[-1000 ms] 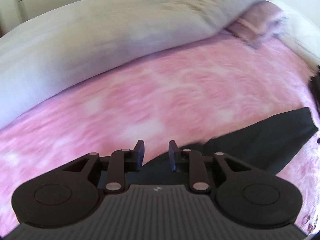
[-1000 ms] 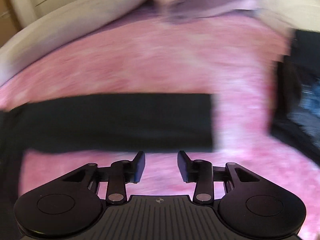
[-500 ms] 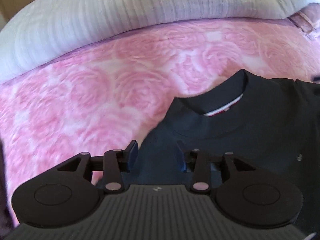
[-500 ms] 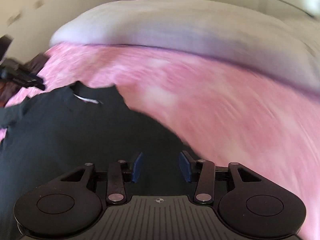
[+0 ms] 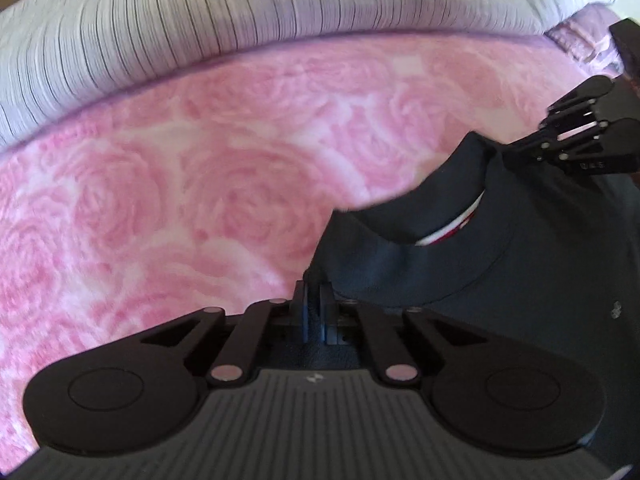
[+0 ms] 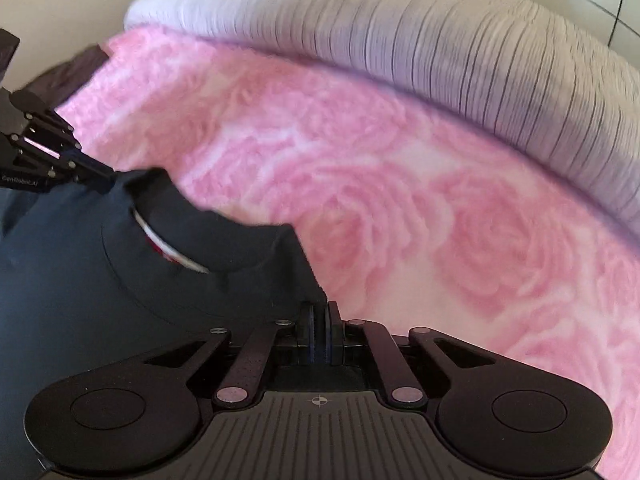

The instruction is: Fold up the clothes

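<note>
A dark navy T-shirt point(image 5: 500, 264) with a white and red neck label lies on the pink rose-patterned blanket point(image 5: 200, 184). My left gripper point(image 5: 316, 292) is shut on the shirt's left shoulder beside the collar. My right gripper point(image 6: 319, 312) is shut on the shirt's other shoulder point(image 6: 120, 280) beside the collar. The right gripper shows in the left wrist view point(image 5: 516, 148) at the far side of the collar, and the left gripper shows in the right wrist view point(image 6: 104, 174).
A long white ribbed pillow or duvet roll point(image 5: 240, 28) lies along the back of the bed, also in the right wrist view point(image 6: 480, 48). A folded pink cloth point(image 5: 580, 36) lies at the far right. Pink blanket point(image 6: 400, 184) spreads ahead of both grippers.
Both grippers have closed on the shirt's shoulders beside the collar; half a second ago both were open above the fabric. The collar is now pulled up between them.
</note>
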Demonstrator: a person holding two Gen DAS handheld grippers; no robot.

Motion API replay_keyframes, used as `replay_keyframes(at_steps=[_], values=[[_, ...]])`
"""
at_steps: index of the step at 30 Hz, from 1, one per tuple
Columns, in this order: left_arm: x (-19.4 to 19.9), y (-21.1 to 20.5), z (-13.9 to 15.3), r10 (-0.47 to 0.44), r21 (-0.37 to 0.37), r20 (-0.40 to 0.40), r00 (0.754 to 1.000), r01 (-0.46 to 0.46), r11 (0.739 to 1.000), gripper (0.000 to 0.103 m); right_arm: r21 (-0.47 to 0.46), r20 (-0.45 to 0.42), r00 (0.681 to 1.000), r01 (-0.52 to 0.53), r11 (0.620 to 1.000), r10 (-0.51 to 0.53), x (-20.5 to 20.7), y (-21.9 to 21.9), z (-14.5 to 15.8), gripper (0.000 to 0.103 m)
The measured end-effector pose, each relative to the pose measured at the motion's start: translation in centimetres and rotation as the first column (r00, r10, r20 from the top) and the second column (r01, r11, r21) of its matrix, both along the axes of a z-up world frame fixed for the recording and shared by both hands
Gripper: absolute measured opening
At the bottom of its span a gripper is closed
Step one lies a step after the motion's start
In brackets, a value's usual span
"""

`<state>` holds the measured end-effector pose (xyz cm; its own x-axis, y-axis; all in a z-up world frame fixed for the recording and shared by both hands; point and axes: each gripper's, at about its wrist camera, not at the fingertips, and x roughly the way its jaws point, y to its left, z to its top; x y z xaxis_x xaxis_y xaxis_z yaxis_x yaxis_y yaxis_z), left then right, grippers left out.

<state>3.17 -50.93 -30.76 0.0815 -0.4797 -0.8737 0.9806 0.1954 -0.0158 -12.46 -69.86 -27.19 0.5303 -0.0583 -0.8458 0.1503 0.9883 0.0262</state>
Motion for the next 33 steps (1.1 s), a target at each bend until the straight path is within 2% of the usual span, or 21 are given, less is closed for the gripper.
replay_keyframes(at_steps=[2, 4, 5, 6, 7, 9, 11, 13, 15, 17, 19, 21, 23, 26, 29, 30, 33], values=[[-0.3, 0.5, 0.4, 0.040, -0.009, 0.018, 0.999, -0.040, 0.999, 0.012, -0.055, -0.003, 1.000, 0.025, 0.998, -0.025, -1.0, 0.8, 0.5, 0.009], [-0.8, 1.9, 1.5, 0.107, -0.035, 0.008, 0.994, -0.107, 0.994, 0.015, -0.120, 0.014, 0.997, 0.080, 0.990, -0.079, -2.7, 2.0, 1.8, 0.031], [-1.2, 2.8, 2.2, 0.143, -0.050, -0.002, 0.990, -0.143, 0.988, 0.019, -0.129, 0.026, 0.993, 0.120, 0.984, -0.117, -3.9, 2.8, 2.4, 0.037], [-1.7, 4.2, 2.9, 0.189, -0.062, -0.017, 0.982, -0.190, 0.980, 0.020, -0.102, 0.035, 0.986, 0.167, 0.981, -0.164, -5.4, 3.6, 2.8, 0.045], [-2.2, 5.5, 3.6, 0.233, -0.073, -0.035, 0.972, -0.235, 0.969, 0.020, -0.062, 0.030, 0.978, 0.208, 0.976, -0.206, -7.1, 4.2, 2.9, 0.049], [-3.6, 9.0, 4.7, 0.299, -0.078, -0.082, 0.951, -0.305, 0.949, 0.022, 0.006, -0.008, 0.959, 0.284, 0.959, -0.284, -10.8, 5.8, 2.9, 0.050], [-5.1, 12.9, 5.6, 0.358, -0.073, -0.119, 0.926, -0.368, 0.927, 0.026, 0.030, -0.074, 0.943, 0.329, 0.944, -0.326, -14.0, 7.9, 2.5, 0.051], [-6.7, 17.4, 6.0, 0.410, -0.030, -0.133, 0.902, -0.417, 0.908, 0.026, 0.045, -0.145, 0.924, 0.364, 0.930, -0.354, -17.0, 10.2, 2.2, 0.051], [-8.0, 21.9, 6.2, 0.436, 0.018, -0.136, 0.890, -0.438, 0.899, 0.028, 0.051, -0.219, 0.902, 0.391, 0.919, -0.371, -20.1, 12.8, 2.0, 0.052], [-8.9, 26.4, 6.5, 0.454, 0.067, -0.136, 0.881, -0.449, 0.891, 0.028, 0.027, -0.256, 0.886, 0.406, 0.913, -0.386, -22.3, 15.4, 2.9, 0.052], [-9.8, 30.7, 6.9, 0.470, 0.115, -0.136, 0.872, -0.457, 0.882, 0.029, 0.022, -0.255, 0.872, 0.436, 0.899, -0.417, -24.1, 17.8, 4.7, 0.053], [-10.3, 34.2, 7.2, 0.472, 0.159, -0.145, 0.870, -0.450, 0.879, 0.029, 0.017, -0.255, 0.857, 0.466, 0.884, -0.447, -25.9, 20.2, 6.5, 0.054], [-10.8, 36.8, 7.7, 0.448, 0.190, -0.146, 0.882, -0.420, 0.888, 0.031, 0.012, -0.254, 0.841, 0.497, 0.868, -0.478, -27.7, 22.6, 8.3, 0.056], [-11.9, 39.9, 8.8, 0.408, 0.208, -0.136, 0.903, -0.377, 0.903, 0.033, 0.021, -0.248, 0.780, 0.597, 0.802, -0.574, -30.4, 25.4, 10.6, 0.058], [-12.9, 41.9, 9.3, 0.400, 0.211, -0.137, 0.906, -0.367, 0.906, 0.034, 0.054, -0.248, 0.717, 0.681, 0.730, -0.651, -32.7, 27.4, 12.1, 0.060], [-13.3, 42.5, 9.4, 0.402, 0.212, -0.137, 0.905, -0.370, 0.905, 0.034, 0.058, -0.250, 0.707, 0.693, 0.718, -0.662, -33.3, 28.1, 12.3, 0.060], [-14.7, 43.6, 9.5, 0.436, 0.212, -0.144, 0.888, -0.403, 0.890, 0.035, 0.064, -0.263, 0.712, 0.686, 0.724, -0.651, -34.3, 29.6, 12.3, 0.061]])
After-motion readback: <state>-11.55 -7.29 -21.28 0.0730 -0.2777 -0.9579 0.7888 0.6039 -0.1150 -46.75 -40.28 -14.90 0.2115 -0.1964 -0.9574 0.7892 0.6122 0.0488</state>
